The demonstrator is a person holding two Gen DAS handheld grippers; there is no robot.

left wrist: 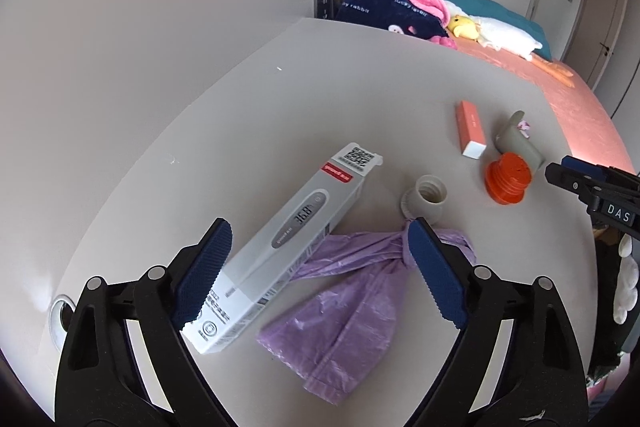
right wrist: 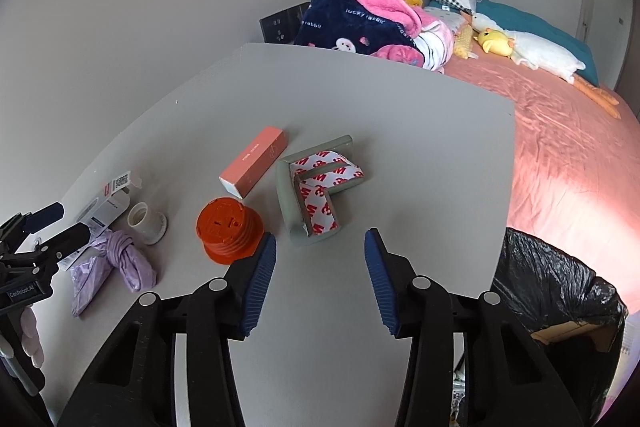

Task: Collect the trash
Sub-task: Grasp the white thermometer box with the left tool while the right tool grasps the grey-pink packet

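Observation:
On the grey table (left wrist: 340, 99) lie a white thermometer box (left wrist: 280, 247), a knotted purple plastic bag (left wrist: 348, 299), a small white threaded cap (left wrist: 426, 197), an orange ribbed plug (left wrist: 508, 177), a pink box (left wrist: 470, 129) and a grey corner guard with 3M tape (right wrist: 320, 187). My left gripper (left wrist: 320, 267) is open, its fingers either side of the box and the bag. My right gripper (right wrist: 320, 279) is open and empty, just short of the corner guard, with the orange plug (right wrist: 228, 231) at its left finger. A bin with a black liner (right wrist: 560, 291) stands at the table's right.
A bed with a pink sheet (right wrist: 568, 155), blankets (right wrist: 360, 23) and plush toys (right wrist: 532, 51) lies beyond the table. A wall (left wrist: 140, 47) runs along the table's left side. A cable hole (left wrist: 60, 315) sits near the table's left front.

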